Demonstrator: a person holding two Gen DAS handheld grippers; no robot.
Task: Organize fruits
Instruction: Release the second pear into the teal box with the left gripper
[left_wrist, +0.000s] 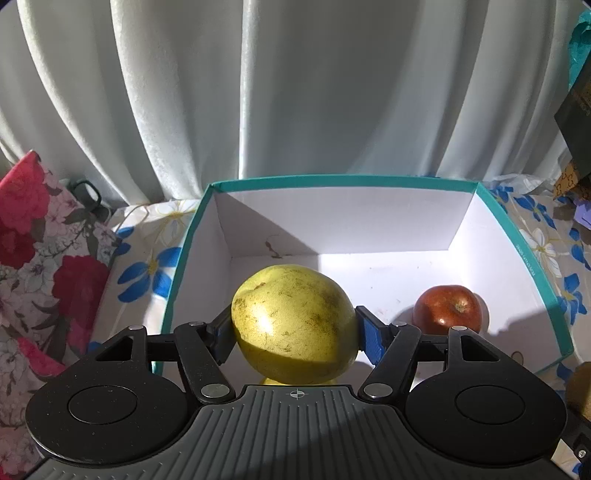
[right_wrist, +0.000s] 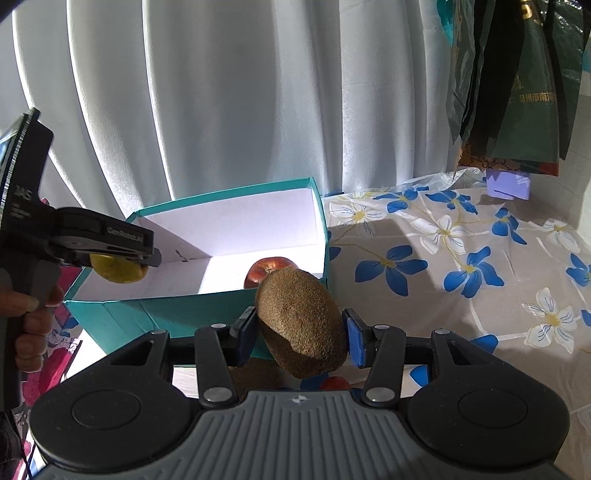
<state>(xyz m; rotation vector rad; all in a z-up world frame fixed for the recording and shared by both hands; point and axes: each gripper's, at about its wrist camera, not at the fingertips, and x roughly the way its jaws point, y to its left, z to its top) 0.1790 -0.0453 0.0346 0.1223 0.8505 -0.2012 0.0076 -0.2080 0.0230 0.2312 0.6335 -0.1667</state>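
My left gripper (left_wrist: 295, 328) is shut on a large yellow-green pear (left_wrist: 295, 321), which hangs over the near left part of the teal box (left_wrist: 343, 180) with a white inside. A red apple (left_wrist: 447, 309) lies on the box floor at the right. In the right wrist view my right gripper (right_wrist: 300, 334) is shut on a brown kiwi (right_wrist: 301, 321), just in front of the box's near wall (right_wrist: 166, 314). There the left gripper (right_wrist: 122, 254) shows at the left, held by a hand, with the pear (right_wrist: 118, 271) over the box, and the apple (right_wrist: 266, 271) lies inside.
White curtain (left_wrist: 295, 92) hangs behind the box. The table wears a cloth with blue flowers (right_wrist: 443, 258). A red floral cushion (left_wrist: 40, 258) lies left; dark bags (right_wrist: 517, 92) hang at the right. Another kiwi (right_wrist: 255, 374) and a small red fruit (right_wrist: 334, 384) lie under my right gripper.
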